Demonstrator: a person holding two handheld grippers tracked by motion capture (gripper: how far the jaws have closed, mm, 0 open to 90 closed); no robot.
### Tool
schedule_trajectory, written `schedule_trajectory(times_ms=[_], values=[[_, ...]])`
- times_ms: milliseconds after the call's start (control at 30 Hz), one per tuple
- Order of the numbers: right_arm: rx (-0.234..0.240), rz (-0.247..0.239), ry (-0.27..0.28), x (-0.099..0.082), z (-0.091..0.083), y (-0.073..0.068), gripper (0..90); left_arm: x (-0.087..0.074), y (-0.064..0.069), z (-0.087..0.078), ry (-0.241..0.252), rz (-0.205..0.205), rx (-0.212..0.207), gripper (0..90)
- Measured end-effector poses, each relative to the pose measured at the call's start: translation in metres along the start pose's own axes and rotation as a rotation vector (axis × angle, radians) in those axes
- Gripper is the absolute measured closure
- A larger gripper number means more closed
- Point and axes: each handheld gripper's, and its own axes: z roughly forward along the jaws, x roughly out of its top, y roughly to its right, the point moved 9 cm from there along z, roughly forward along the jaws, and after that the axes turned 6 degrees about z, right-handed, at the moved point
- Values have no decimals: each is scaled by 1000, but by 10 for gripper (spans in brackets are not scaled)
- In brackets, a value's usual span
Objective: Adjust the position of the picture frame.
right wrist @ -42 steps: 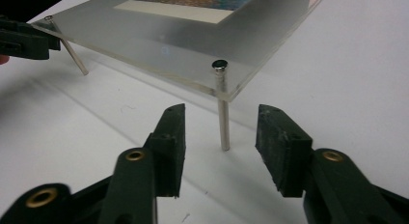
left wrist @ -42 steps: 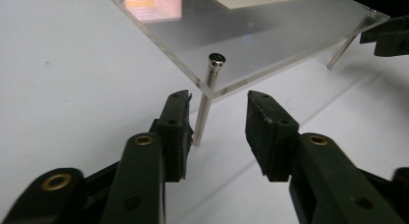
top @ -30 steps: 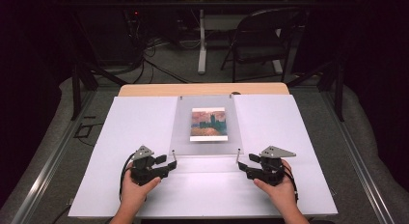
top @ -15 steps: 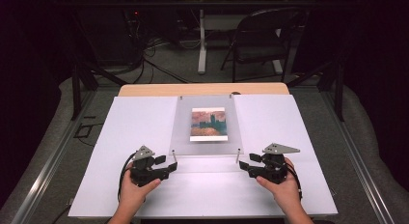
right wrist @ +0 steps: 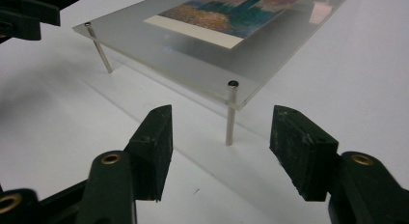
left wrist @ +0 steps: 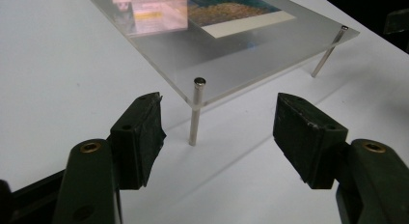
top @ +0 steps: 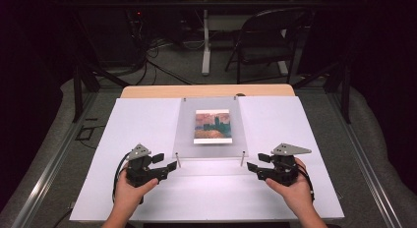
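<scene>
White table (top: pixel 147 125), clear plate (top: pixel 211 149) (on metal legs)

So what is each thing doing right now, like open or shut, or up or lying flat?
Left gripper: jaws open, just been opening, nothing gripped; a near corner post stands ahead between them.
Right gripper: jaws open, just been opening, nothing gripped.
Clear plate: raised on thin metal posts at its corners.
Picture: lying flat at the plate.
White board: flat on the table.
Folding chair: unfolded, empty.

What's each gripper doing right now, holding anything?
Left gripper: open, jaws just widened, holding nothing, metal post untouched between them.
Right gripper: open, holding nothing.
</scene>
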Motion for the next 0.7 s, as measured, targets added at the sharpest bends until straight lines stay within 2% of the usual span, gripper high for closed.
schedule_trajectory(times_ms=[133, 200, 333, 400, 700], values=[[0, 3, -12, 6, 0, 8, 376, 10, -5, -2, -9, 29, 15, 340], [-10, 3, -23, 9, 0, 12, 360, 14, -7, -2, -15, 30, 14, 339], [-33, -37, -40, 18, 1, 19, 356, 23, -14, -2, -28, 38, 19, 330], [-44, -41, -51, 22, 2, 23, 353, 28, -18, 0, -24, 33, 19, 333], [-28, -22, -36, 46, 12, 32, 354, 53, -34, 9, -4, 9, 13, 330]])
